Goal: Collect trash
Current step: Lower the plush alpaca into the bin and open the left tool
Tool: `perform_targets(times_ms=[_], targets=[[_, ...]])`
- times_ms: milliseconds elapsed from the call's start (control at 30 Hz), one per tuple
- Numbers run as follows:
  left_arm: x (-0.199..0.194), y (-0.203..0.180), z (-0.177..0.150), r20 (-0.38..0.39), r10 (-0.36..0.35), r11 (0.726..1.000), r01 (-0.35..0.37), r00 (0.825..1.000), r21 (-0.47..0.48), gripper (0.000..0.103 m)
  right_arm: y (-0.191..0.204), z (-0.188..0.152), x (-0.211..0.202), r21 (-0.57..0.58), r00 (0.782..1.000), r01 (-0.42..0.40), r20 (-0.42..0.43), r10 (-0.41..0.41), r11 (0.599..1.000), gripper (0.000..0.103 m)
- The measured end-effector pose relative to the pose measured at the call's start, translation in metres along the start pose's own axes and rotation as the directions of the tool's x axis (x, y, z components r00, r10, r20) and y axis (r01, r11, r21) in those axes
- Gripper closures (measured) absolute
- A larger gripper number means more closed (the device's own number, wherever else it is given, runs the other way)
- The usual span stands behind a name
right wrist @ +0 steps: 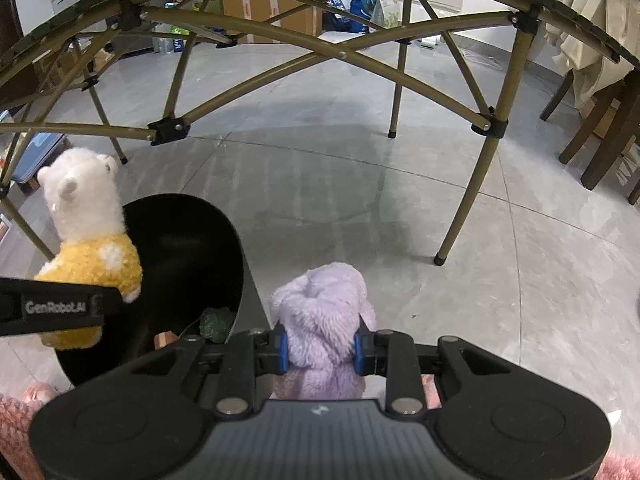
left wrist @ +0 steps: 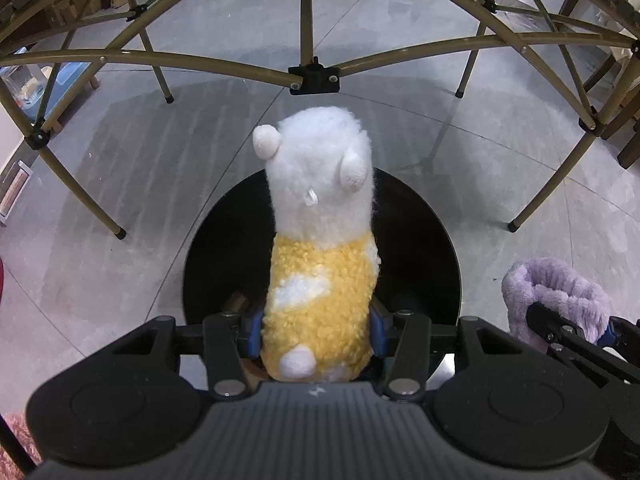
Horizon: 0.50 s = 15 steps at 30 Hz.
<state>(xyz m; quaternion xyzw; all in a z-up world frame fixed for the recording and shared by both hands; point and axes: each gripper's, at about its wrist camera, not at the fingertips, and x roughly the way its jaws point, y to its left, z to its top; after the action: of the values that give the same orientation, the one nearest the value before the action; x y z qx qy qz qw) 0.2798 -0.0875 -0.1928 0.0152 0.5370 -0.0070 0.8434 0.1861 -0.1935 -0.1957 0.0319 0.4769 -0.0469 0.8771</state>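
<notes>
My left gripper [left wrist: 316,334] is shut on a white and yellow plush alpaca [left wrist: 318,216] and holds it upright over the open mouth of a black round bin [left wrist: 420,240] on the floor. The alpaca [right wrist: 86,224] and the bin [right wrist: 188,240] also show at the left of the right wrist view. My right gripper [right wrist: 320,350] is shut on a purple plush toy [right wrist: 324,312], held just right of the bin. That toy [left wrist: 556,292] shows at the right edge of the left wrist view. A dark green item [right wrist: 216,322] lies inside the bin.
A folding table with olive metal legs [right wrist: 472,184] stands over the grey tiled floor [right wrist: 360,184] ahead. Wooden chairs [right wrist: 600,128] stand at the far right. Cardboard boxes [right wrist: 272,4] line the far wall. Pink fluffy fabric [right wrist: 20,412] lies at the bottom left.
</notes>
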Motion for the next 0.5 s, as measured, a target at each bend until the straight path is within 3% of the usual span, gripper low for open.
perform_targets(times_ms=[367, 467, 500], targets=[[0.01, -0.0014, 0.0011, -0.025, 0.034, 0.999, -0.034, 0.999, -0.016, 0.053, 0.0014, -0.0007, 0.0039, -0.009, 1.0, 0.002, -0.01, -0.002, 1.0, 0.076], [0.0084, -0.0009, 0.0014, -0.024, 0.039, 0.999, -0.039, 0.999, -0.017, 0.048, 0.0006, -0.0006, 0.0043, -0.008, 1.0, 0.003, -0.01, -0.003, 1.0, 0.076], [0.0082, -0.0013, 0.0019, -0.021, 0.039, 0.999, -0.039, 0.999, -0.016, 0.039, 0.0006, -0.0004, 0.0045, -0.007, 1.0, 0.004, -0.01, -0.004, 1.0, 0.076]])
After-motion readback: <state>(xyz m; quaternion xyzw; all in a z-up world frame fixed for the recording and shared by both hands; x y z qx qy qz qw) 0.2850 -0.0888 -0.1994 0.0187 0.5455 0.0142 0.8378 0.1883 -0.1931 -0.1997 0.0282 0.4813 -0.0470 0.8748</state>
